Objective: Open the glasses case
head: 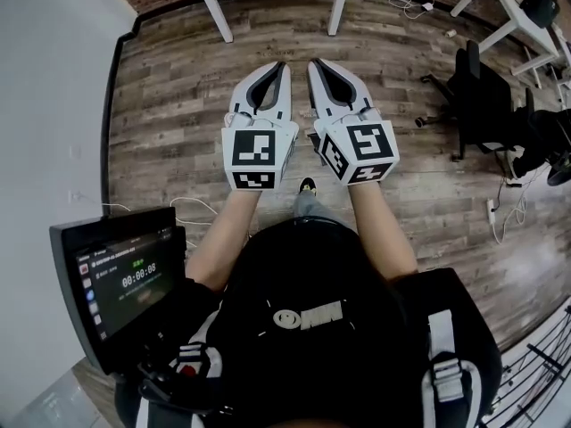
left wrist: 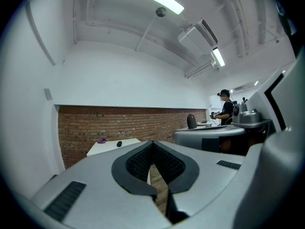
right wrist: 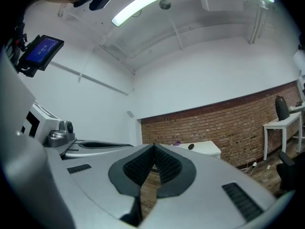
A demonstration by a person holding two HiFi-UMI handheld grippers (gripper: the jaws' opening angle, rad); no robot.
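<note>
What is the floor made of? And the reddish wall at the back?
The floor looks like wood planks, or maybe wood-print laminate: grey-brown, dull, with grain streaks and long seams. The wall looks like bare brick, rough and reddish-brown, with rows of small blocks and pale mortar lines between them.

Head view down — gripper views level, sharing brick wall (left wrist: 119,125).
</note>
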